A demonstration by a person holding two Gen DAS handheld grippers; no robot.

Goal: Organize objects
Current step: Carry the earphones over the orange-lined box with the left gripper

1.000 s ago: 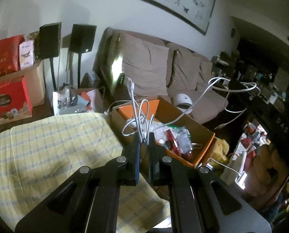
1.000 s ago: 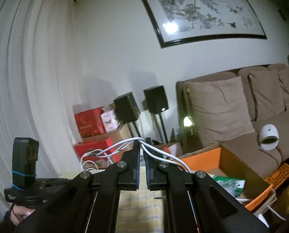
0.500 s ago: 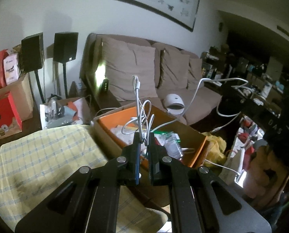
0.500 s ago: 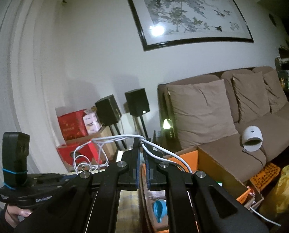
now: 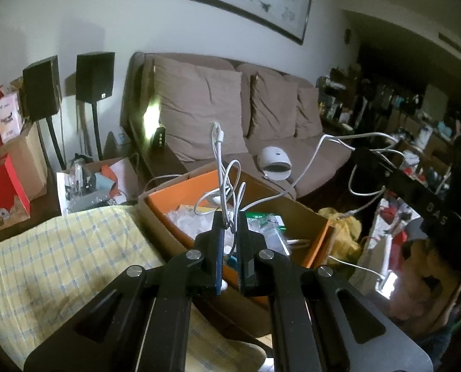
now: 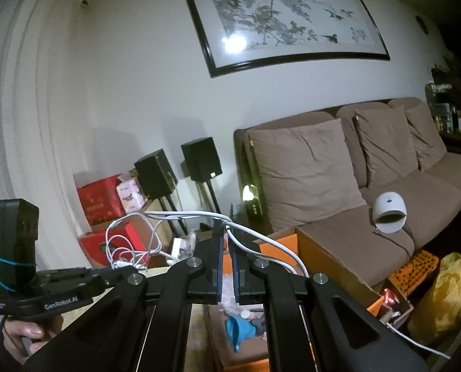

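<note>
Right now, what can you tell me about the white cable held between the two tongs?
The white cable is thin, round and rubbery-looking, tangled into several loose loops. The left tongs are shut on the bundle, one plug end sticking up above them. A strand runs through the air to the right tongs, also shut on it, and more slack hangs past them. It hangs above the open orange-lined cardboard box, touching only the tongs as far as visible.

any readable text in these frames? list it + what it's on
"GenRobot.AI": white lettering on the side of the left gripper body, right wrist view.
"DAS": pale letters on the dark bar at the right, left wrist view; it may be only part of a longer word.
Print on the red boxes and the pink carton: too blurred to read.
</note>
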